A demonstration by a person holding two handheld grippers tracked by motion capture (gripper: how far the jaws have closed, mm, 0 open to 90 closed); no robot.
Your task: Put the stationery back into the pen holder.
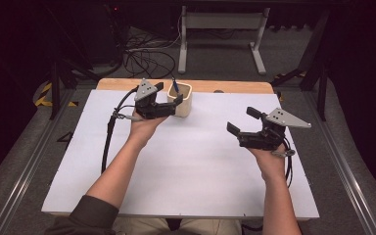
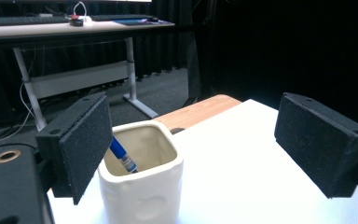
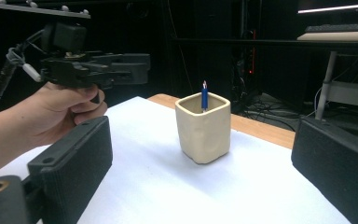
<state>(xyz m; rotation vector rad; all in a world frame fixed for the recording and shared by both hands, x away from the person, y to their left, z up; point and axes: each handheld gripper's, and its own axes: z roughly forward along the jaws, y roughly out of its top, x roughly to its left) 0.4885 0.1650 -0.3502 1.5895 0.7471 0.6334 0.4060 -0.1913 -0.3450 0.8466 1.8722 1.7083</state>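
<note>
Looks basically done to me: blue pen (image 2: pixel 122 158) sits inside the cream cup (image 1: pixel 180 99), left tongs (image 1: pixel 169 94) released beside it, right tongs (image 1: pixel 241 121) released well away.

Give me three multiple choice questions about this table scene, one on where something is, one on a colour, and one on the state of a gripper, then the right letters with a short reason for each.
1. Where is the pen?
A. flat on the white table
B. standing inside the cream cup
C. held in the right gripper

2. What colour is the pen?
A. blue
B. red
C. green

3. How do the left gripper's jaws stand?
A. shut on the cup
B. shut on nothing
C. open

Answers:
1 B: it leans inside the cream cup, its tip poking above the rim.
2 A: its barrel is blue in both gripper views.
3 C: the left gripper view shows the two pads wide apart, the cup unclamped between them.
</note>
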